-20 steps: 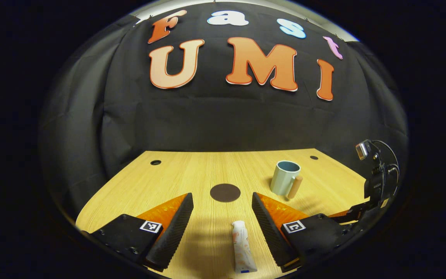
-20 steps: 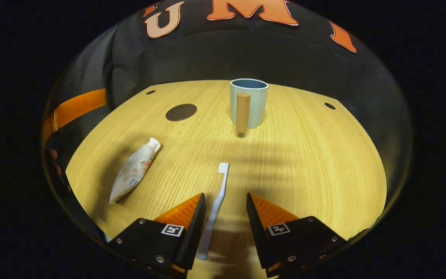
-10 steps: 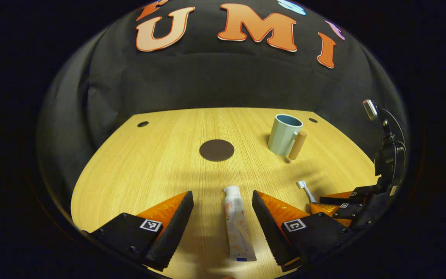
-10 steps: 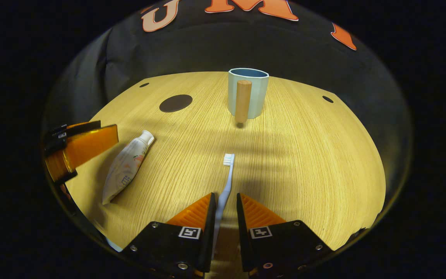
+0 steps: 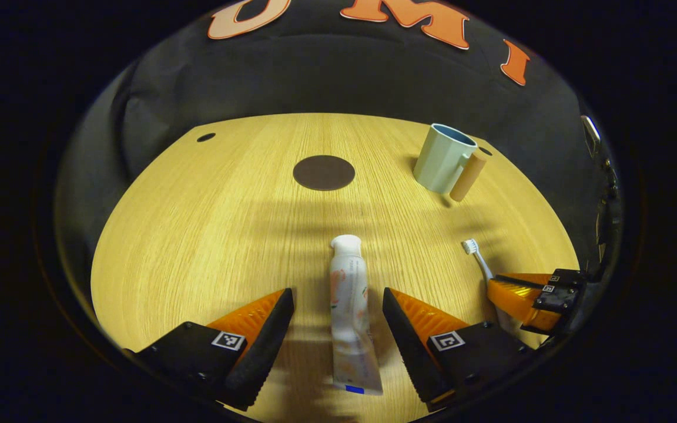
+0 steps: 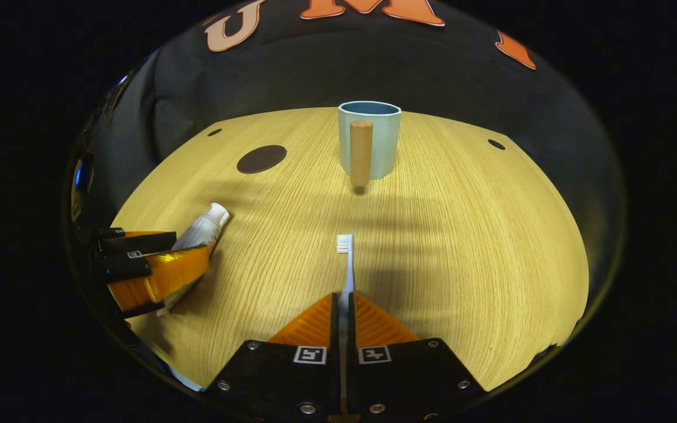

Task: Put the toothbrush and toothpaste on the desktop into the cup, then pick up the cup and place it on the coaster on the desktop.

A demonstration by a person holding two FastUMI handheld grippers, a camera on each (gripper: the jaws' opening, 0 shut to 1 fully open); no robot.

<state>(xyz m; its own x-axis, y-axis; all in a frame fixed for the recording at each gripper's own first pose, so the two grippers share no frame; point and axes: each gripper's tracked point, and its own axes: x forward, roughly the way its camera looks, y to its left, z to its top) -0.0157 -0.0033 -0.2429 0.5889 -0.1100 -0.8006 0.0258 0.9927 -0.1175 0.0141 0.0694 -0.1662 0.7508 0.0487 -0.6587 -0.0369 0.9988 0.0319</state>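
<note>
Jaws on the right gripper (image 6: 344, 305) are clamped on the toothbrush (image 6: 347, 267) handle, bristles pointing at the cup (image 6: 369, 140). Left gripper (image 5: 337, 320) sits wide apart around the toothpaste (image 5: 349, 317), not squeezing. Cup looks empty from here, so nothing's in it yet and the coaster (image 5: 324, 173), left of the cup, waits. Right gripper view catches the cup's handle head-on; left gripper view sees it sideways

A light wooden desktop (image 5: 209, 223) with fine straight grain fills the booth, backed by a creased black cloth wall (image 5: 315, 76). 2 small dark holes (image 6: 496, 144) mark its far corners; soft shadows band the surface.
</note>
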